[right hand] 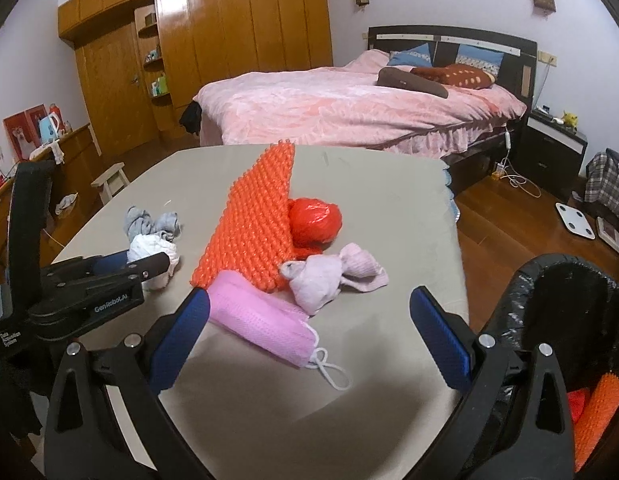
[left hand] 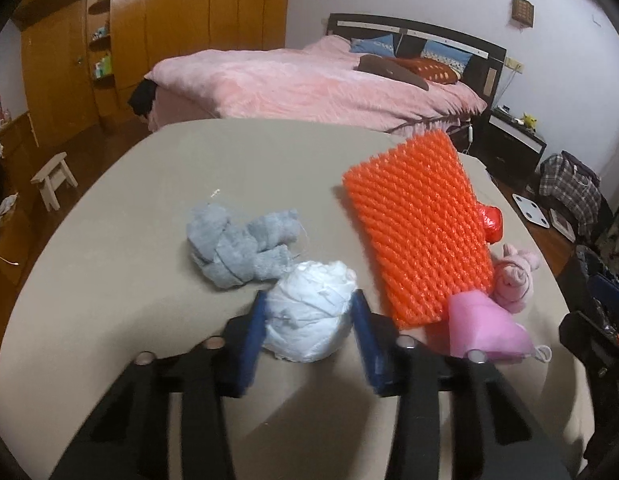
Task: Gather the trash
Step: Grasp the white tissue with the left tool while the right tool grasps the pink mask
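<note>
On the beige table lie a crumpled white paper ball, an orange foam net sheet, a red plastic wad, a pink face mask, a grey sock bundle and a pink sock bundle. My left gripper has its blue pads on both sides of the white paper ball, touching it; it also shows in the right wrist view. My right gripper is open above the pink mask and empty.
A black-lined trash bin stands at the table's right edge with orange and red trash inside. A bed lies behind the table. A small stool and a wooden wardrobe are at the left.
</note>
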The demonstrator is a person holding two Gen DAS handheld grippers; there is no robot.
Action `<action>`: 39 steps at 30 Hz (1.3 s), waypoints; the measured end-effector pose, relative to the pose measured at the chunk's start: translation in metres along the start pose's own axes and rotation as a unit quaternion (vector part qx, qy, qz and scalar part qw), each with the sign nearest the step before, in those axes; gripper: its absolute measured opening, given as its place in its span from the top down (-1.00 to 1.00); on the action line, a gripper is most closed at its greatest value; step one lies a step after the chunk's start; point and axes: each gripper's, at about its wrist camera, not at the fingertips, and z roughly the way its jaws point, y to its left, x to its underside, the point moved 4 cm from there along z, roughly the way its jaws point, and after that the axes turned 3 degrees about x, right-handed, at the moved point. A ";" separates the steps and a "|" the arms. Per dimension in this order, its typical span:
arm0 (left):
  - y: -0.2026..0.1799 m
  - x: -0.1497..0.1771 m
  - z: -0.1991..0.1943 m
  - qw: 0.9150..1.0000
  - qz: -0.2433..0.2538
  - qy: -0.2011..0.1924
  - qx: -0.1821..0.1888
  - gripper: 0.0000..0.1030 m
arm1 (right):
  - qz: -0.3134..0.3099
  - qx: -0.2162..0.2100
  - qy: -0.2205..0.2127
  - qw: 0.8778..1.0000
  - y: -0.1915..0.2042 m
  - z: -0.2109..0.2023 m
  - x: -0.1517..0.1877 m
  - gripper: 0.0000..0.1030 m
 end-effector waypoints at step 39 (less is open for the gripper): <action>0.005 0.009 -0.048 0.999 -0.011 -0.036 -0.004 0.31 | -0.020 -0.083 0.067 0.994 0.043 0.025 0.019 1.00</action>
